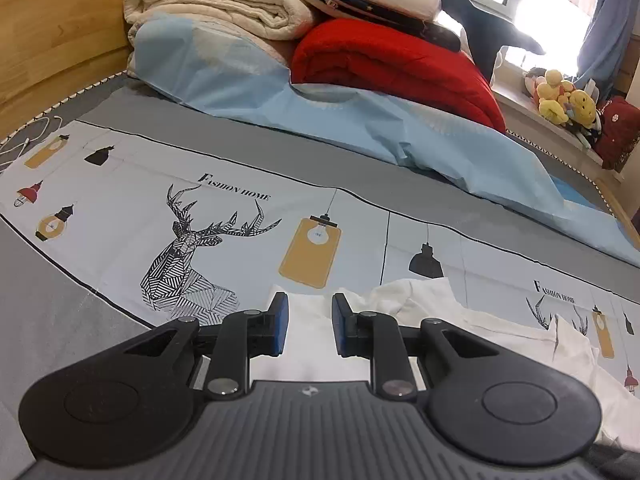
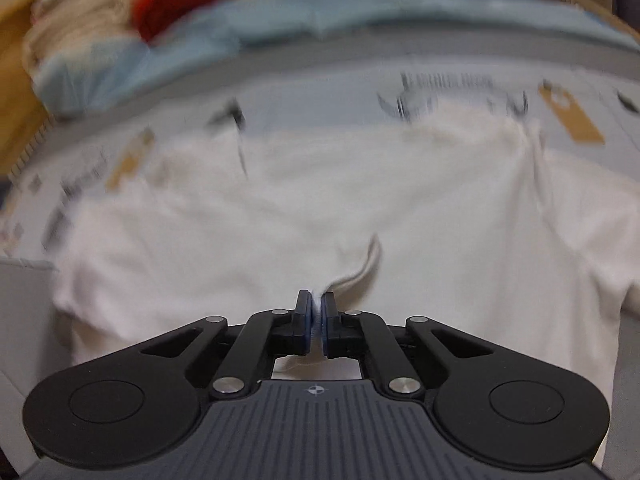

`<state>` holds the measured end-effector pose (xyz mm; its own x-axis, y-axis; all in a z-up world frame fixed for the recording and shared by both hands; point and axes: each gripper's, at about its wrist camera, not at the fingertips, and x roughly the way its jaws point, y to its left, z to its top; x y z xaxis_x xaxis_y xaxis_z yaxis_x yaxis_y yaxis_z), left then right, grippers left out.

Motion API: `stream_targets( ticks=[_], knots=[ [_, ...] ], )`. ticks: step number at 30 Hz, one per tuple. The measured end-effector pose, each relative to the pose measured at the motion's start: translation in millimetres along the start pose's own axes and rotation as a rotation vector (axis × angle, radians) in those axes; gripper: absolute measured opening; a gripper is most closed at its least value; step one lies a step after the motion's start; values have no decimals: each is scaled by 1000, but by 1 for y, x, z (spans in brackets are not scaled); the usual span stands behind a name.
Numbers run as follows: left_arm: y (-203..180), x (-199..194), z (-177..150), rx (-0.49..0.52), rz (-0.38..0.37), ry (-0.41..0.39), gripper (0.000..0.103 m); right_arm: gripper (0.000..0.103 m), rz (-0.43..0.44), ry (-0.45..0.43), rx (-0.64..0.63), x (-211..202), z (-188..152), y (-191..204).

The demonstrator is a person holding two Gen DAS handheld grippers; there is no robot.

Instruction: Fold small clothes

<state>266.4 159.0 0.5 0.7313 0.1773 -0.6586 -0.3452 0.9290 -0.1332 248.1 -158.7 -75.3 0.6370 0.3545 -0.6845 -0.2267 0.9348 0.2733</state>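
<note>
Where printed bedsheet (image 1: 248,216) spreads, left gripper (image 1: 310,326) fingers parted, right gripper (image 2: 317,322) apparently pinching white garment (image 2: 280,208).

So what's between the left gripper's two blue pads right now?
In the left wrist view the left gripper stands open over the white garment; only that white cloth shows through the gap, apparently below the pads, not pinched.

one white garment (image 2: 320,208), one red quilt (image 1: 400,60), two claws

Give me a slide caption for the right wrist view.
Right gripper shut on a pinched fold of the white garment spread over the bed sheet.
</note>
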Motion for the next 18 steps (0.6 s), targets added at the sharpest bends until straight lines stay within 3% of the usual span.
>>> stream_targets(
  ticks=[5,9,13,16,18],
  knots=[
    [7,1,5,-25,21,-7,24,3,33,-197,70,-45,29,-22],
    [9,1,7,-37,36,-6,24,3,-93,-309,155,-71,41,-69],
    [4,6,5,-22,30,16,24,3,-374,-286,216,-77,37,-120],
    [-5,12,2,-3,10,38,24,3,-354,-216,318,-67,28,-147],
    [-12,18,-1,11,2,63,24,3,-379,-214,277,-63,27,-146]
  ],
)
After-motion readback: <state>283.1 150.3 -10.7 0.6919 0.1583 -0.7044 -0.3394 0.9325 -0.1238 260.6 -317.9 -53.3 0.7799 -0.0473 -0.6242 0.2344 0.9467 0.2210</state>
